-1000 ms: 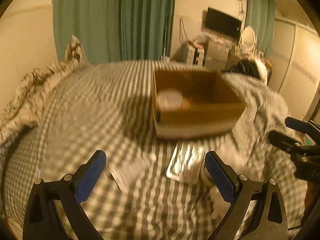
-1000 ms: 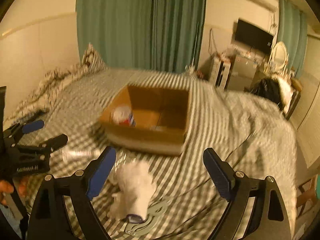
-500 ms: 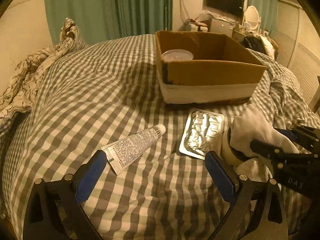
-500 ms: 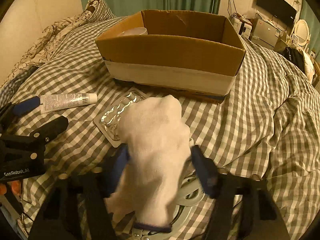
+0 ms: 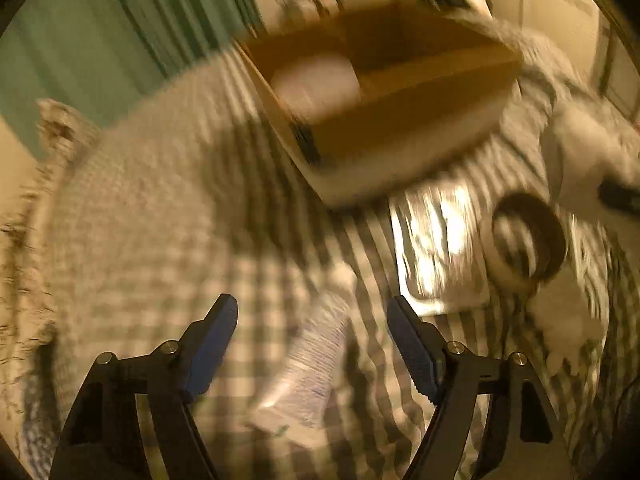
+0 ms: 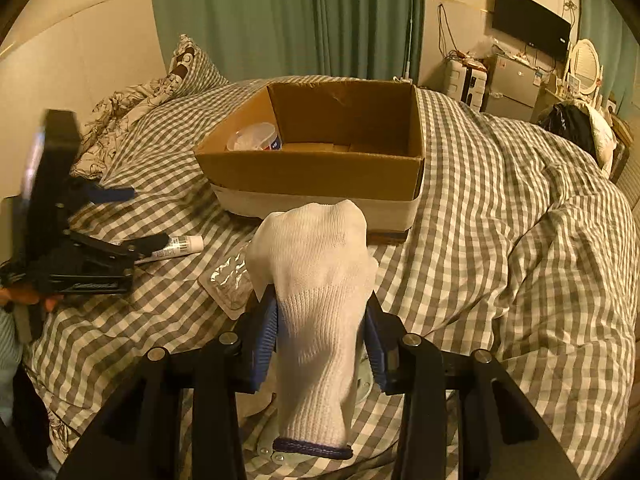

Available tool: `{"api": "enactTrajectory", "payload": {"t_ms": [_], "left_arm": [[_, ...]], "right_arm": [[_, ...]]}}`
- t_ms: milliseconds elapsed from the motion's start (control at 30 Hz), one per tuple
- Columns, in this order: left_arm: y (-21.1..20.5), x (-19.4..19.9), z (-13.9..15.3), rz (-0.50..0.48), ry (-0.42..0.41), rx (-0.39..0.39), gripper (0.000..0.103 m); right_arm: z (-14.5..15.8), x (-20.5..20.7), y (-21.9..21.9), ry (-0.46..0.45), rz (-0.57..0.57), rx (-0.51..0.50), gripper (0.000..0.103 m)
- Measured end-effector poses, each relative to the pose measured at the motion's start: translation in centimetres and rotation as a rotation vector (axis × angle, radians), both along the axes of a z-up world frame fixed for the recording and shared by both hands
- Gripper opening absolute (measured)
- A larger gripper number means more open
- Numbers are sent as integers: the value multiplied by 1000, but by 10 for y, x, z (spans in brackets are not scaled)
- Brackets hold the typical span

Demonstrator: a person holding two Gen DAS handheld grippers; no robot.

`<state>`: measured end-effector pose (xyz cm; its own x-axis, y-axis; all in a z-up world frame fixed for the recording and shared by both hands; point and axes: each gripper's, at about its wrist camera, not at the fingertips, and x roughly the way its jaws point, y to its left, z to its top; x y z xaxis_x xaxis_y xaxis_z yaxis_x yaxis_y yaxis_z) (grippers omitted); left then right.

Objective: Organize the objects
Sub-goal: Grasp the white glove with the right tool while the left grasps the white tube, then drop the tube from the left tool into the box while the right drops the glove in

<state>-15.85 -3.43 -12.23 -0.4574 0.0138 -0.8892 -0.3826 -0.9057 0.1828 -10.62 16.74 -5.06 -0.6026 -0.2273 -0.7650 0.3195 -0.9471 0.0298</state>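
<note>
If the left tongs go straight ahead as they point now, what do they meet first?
Most likely the tube lying on the checked bedcover, between the open left tongs. The view is blurred, so depth is uncertain; the cardboard box lies farther on.

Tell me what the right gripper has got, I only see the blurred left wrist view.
Observer: The right gripper is shut on a white knit glove, jaws pressing its cuff end from both sides.
Operator: Is the cardboard box free to drop it in?
Observer: The cardboard box is open-topped, with one small plastic tub in its back left corner; the rest of the floor looks bare.
Operator: And what lies under my left jaws?
Observer: The left gripper is open over a white tube lying flat on the checked bedcover; a foil blister pack lies just beside it.
</note>
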Motion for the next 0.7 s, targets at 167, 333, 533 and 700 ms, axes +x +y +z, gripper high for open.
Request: {"api": "enactTrajectory", "payload": {"t_ms": [167, 333, 533, 700], "left_arm": [[2, -4, -22, 16, -73, -46, 28], [5, 19, -6, 18, -8, -1, 26], [3, 47, 33, 111, 74, 174, 26], [15, 51, 81, 101, 164, 279, 26]], "right_arm": [[-6, 0, -2, -15, 4, 13, 39], [-2, 4, 1, -7, 1, 5, 39], [7, 9, 9, 18, -16, -7, 39], [42, 10, 17, 104, -32, -16, 39]]}}
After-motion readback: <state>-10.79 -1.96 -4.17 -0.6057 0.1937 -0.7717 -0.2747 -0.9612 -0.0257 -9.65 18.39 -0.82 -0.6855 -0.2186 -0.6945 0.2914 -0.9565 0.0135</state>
